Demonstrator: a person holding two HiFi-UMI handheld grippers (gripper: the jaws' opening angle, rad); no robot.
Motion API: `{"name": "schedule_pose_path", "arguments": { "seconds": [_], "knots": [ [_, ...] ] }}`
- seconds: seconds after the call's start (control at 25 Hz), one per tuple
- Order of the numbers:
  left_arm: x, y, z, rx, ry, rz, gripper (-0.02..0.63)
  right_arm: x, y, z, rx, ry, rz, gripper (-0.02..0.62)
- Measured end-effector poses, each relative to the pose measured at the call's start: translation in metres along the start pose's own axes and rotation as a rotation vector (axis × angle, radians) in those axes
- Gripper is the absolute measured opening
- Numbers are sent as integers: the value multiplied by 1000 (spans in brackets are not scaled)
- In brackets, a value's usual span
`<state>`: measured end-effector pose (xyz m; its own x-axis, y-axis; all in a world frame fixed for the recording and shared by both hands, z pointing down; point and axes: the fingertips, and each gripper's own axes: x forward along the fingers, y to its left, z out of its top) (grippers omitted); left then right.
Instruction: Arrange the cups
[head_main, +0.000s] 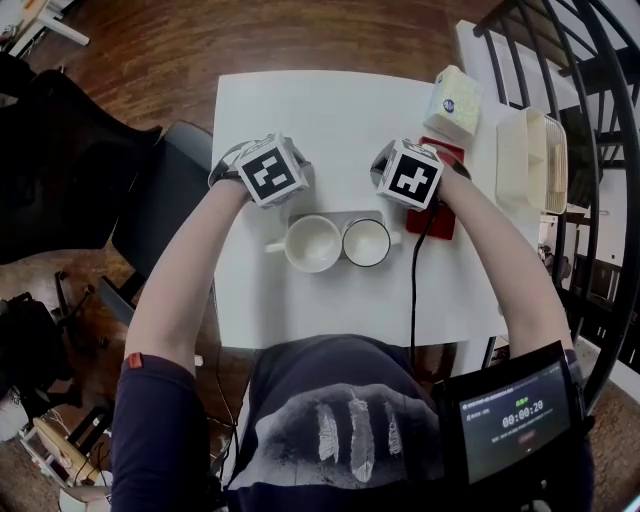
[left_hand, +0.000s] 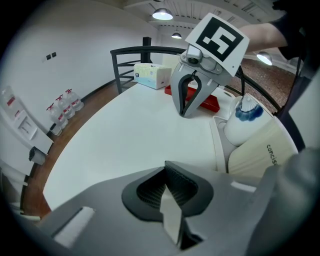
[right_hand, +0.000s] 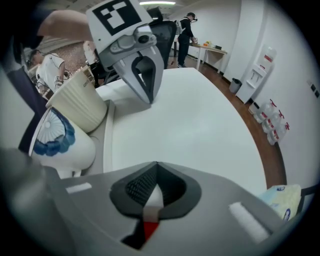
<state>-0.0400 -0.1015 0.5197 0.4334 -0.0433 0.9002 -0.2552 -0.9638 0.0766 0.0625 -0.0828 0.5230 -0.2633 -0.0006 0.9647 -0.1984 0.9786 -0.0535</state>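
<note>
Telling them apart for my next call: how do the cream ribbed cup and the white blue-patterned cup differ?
The cream ribbed cup is plain and pale-rimmed; the white blue-patterned cup is dark-rimmed. In the head view the cream cup's handle points left, the white cup's right. Both stand upright, empty, side by side.

White tabletop (head_main: 330, 110), few items.
Tray (head_main: 340, 214) with cream cup (head_main: 313, 243) and dark-rimmed cup (head_main: 367, 242) mid-table; red box (head_main: 440, 220) just right; tissue box (head_main: 452, 100) at far-right corner.
</note>
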Motion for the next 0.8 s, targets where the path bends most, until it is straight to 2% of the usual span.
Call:
{"name": "schedule_pose_path", "arguments": {
  "seconds": [0.12, 0.4, 0.52, 0.64, 0.8],
  "knots": [
    [3, -3, 1, 17, 11, -15, 15, 0, 0, -2, 27, 11, 18, 5],
    [8, -10, -2, 6, 7, -54, 15, 2, 0, -3, 11, 15, 14, 6],
    [2, -2, -1, 19, 8, -14, 15, 2, -2, -8, 37, 32, 6, 6],
    [8, -10, -2, 9, 1, -53, 15, 2, 0, -6, 59, 27, 21, 6],
    [8, -9, -3, 14, 6, -45, 15, 2, 1, 1, 29, 14, 14, 6]
  ]
}}
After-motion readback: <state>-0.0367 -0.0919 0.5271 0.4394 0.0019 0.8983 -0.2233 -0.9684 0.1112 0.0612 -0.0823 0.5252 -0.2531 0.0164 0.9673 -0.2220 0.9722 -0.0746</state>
